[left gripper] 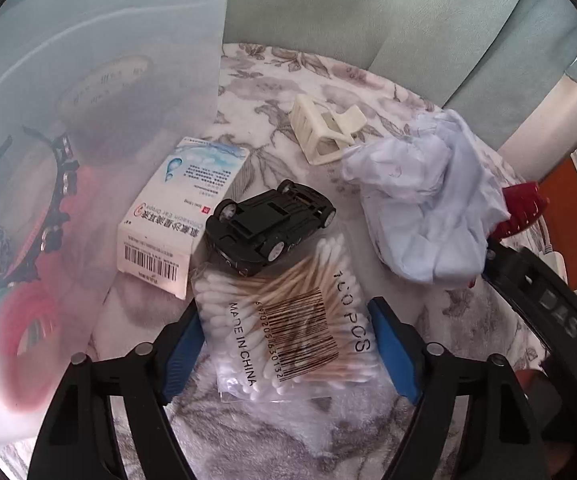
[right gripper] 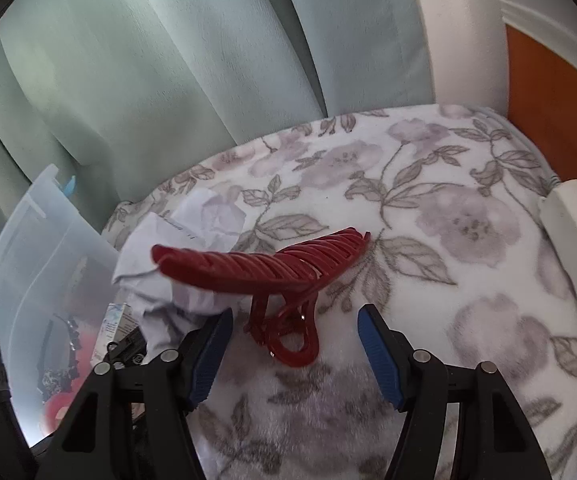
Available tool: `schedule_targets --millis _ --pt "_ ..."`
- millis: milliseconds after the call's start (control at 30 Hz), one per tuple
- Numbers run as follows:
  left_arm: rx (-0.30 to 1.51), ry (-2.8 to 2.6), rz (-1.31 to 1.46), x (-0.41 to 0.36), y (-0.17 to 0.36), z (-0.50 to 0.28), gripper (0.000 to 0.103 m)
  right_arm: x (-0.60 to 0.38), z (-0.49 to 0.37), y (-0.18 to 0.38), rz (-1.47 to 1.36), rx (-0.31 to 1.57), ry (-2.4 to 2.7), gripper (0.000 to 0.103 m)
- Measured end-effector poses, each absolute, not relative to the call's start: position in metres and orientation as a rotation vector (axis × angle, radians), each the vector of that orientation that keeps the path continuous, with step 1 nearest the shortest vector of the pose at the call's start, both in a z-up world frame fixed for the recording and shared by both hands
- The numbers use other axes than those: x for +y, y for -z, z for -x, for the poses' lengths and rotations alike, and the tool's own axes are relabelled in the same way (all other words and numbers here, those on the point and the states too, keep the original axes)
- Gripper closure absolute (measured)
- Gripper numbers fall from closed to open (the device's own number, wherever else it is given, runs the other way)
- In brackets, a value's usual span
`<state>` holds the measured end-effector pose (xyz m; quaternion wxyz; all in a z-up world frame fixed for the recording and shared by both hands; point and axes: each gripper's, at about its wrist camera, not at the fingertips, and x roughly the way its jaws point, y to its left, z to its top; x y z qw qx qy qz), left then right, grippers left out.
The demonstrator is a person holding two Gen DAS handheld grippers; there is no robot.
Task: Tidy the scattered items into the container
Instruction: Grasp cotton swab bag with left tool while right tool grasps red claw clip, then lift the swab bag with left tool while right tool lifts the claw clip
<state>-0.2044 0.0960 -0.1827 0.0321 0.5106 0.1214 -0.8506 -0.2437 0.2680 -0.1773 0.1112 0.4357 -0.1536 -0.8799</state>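
My left gripper [left gripper: 286, 344] is open, its jaws either side of a clear bag of cotton swabs [left gripper: 288, 320] lying on the floral blanket [left gripper: 272, 80]. A black toy car [left gripper: 270, 226] lies upside down on the bag's far end. A white medicine box [left gripper: 176, 216] leans by the translucent container [left gripper: 68, 160]. A cream hair clip [left gripper: 328, 130] and a crumpled pale-blue cloth [left gripper: 428, 200] lie beyond. My right gripper [right gripper: 294, 344] is open around the handle end of a red hair claw [right gripper: 272, 272], which rests against the cloth [right gripper: 176, 264].
The container [right gripper: 40, 248] holds a black headband [left gripper: 62, 192], a pink ring [left gripper: 20, 336] and other items. Green curtains [right gripper: 148, 60] hang behind. A white device [right gripper: 568, 232] lies at the blanket's right edge beside an orange panel [right gripper: 548, 92].
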Motion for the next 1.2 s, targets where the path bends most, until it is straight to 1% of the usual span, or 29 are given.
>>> schedule_targets --millis 100,200,267,333,367,533,800,967,1200 --pt "0.36 2.634 -1.56 0.096 0.184 0.206 0.025 0.267 0.251 0.181 -1.274 -0.448 2.593 0.036" --pt "0.355 2.644 -1.549 0.096 0.185 0.208 0.026 0.264 0.257 0.182 -1.269 -0.453 2.609 0.041" --pt "0.354 2.649 -1.547 0.095 0.185 0.208 0.027 0.263 0.258 0.182 -1.264 -0.458 2.62 0.05" --pt "0.358 2.65 -1.546 0.098 0.183 0.203 0.027 0.264 0.257 0.182 -1.258 -0.478 2.617 0.063" --pt "0.353 2.652 -1.549 0.097 0.182 0.203 0.028 0.263 0.256 0.182 -1.257 -0.483 2.616 0.066" --pt "0.365 2.652 -1.567 0.094 0.183 0.204 0.031 0.26 0.249 0.176 -1.273 -0.475 2.611 0.066" --pt "0.508 2.618 -1.662 0.09 0.173 0.19 0.031 0.266 0.21 0.153 -1.284 -0.499 2.652 0.066" --pt "0.518 2.671 -1.688 0.095 0.154 0.173 0.031 0.279 0.181 0.126 -1.266 -0.52 2.702 0.068" --pt "0.504 2.772 -1.634 0.097 0.114 0.14 0.031 0.285 0.142 0.088 -1.202 -0.525 2.774 0.068"
